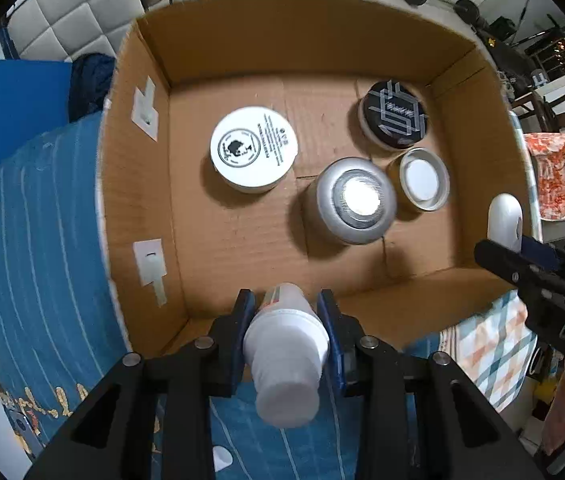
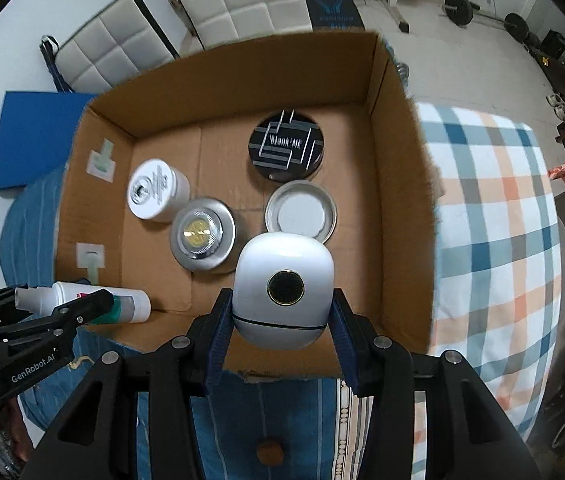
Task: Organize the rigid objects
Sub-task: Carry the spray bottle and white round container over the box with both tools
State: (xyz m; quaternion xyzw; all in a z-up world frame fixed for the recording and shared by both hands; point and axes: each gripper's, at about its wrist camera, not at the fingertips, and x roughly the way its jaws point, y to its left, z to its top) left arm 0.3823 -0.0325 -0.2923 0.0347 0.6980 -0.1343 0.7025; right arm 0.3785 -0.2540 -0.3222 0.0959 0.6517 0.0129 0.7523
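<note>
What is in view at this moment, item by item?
cardboard box: 1, brown, open on the bed
white-lidded jar: 1, white, box left
silver jar: 1, silver, box middle
black tin: 1, black, box far right
small silver-lidded jar: 1, near the tin
spray bottle: 1, white, between the left fingers
white case: 1, white, between the right fingers
left gripper: black
right gripper: black

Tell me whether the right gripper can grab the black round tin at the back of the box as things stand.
Probably not yet. The right gripper is shut on the white case, so it has no free grip. The path to the black tin passes over the open silver tin.
</note>
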